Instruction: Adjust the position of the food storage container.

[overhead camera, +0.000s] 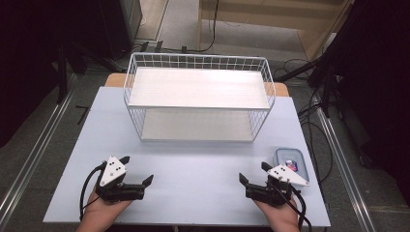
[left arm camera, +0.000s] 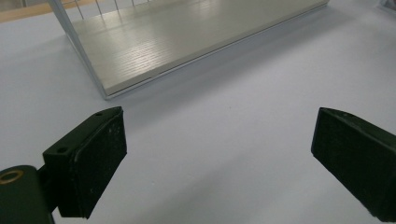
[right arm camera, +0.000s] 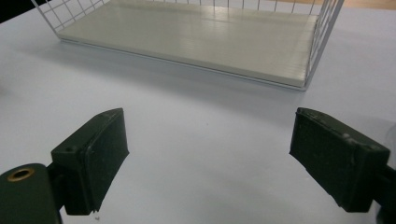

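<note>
Resting at the near edge of the pale blue table [overhead camera: 193, 164], left tongs [overhead camera: 139, 170] in one hand [overhead camera: 101, 210], right tongs [overhead camera: 252, 172] in the other hand [overhead camera: 280, 217], well apart from each other. Left tongs spread wide, nothing between the jaws, bare table surface [left arm camera: 224, 140] visible in the gap in the left gripper view. Right tongs likewise spread wide and pinching nothing, bare table [right arm camera: 205, 154] between the black jaws in the right gripper view. Both pointing inward and slightly forward in the high view, grey three-cornered plate on top of each, black cable trailing back toward the wrists.

Just beyond the right tongs, near the table's right edge: small clear lidded container [overhead camera: 290, 162] with a bluish rim, something red and blue inside, too small to tell what. Lying flat, close to the right tongs but not touching.

Farther off, across the middle of the table: white wire rack [overhead camera: 198, 63] with two pale wooden shelves, one above the other. Open front facing the person. Lower shelf [left arm camera: 177, 37] seen up close in the left gripper view, sitting just above the table; same shelf [right arm camera: 196, 37] with wire mesh side walls in the right gripper view. Both shelves bare.

Beyond the table: grey floor, cables, dark stands at either side.
</note>
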`<control>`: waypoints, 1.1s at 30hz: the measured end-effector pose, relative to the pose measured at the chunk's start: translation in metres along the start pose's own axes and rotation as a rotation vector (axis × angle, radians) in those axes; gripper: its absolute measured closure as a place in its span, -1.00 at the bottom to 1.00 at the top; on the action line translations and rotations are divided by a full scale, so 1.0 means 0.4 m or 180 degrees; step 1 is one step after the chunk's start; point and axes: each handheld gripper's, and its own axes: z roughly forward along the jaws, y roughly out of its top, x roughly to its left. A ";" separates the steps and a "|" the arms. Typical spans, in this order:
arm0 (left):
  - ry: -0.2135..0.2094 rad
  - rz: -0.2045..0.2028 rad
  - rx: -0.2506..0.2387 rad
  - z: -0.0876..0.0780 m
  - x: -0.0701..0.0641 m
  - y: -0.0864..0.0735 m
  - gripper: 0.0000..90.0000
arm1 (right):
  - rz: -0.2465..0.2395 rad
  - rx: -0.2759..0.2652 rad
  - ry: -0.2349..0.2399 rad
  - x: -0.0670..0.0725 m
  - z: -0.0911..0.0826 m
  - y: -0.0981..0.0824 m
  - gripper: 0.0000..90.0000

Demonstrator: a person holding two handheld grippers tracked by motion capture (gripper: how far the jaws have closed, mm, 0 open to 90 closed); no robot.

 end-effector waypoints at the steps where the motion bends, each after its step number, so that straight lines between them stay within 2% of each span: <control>1: -0.0015 0.0002 0.0001 0.000 0.001 -0.001 -0.91 | -0.0001 -0.0009 -0.0005 -0.002 -0.002 0.000 -0.74; 12: -0.0032 -0.0003 -0.0004 0.006 -0.003 -0.004 -0.89 | -0.0072 -0.0024 0.0004 0.006 -0.012 -0.003 -0.72; 26: -0.0020 0.0014 -0.0043 -0.007 -0.003 0.001 -0.89 | -0.0023 -0.0072 -0.0007 -0.008 -0.027 -0.002 -0.69; 28: -0.0015 0.0010 -0.0061 -0.008 -0.002 0.001 -0.89 | -0.0022 -0.0045 -0.0028 -0.020 -0.035 -0.001 -0.50; 30: -0.0002 0.0003 -0.0058 -0.009 -0.002 0.001 -0.89 | -0.0019 -0.0026 -0.0043 -0.024 -0.038 -0.001 -0.44; 33: -0.0002 0.0009 -0.0058 -0.008 -0.001 0.001 -0.89 | 0.0054 -0.0011 -0.0075 -0.043 -0.051 0.001 -0.21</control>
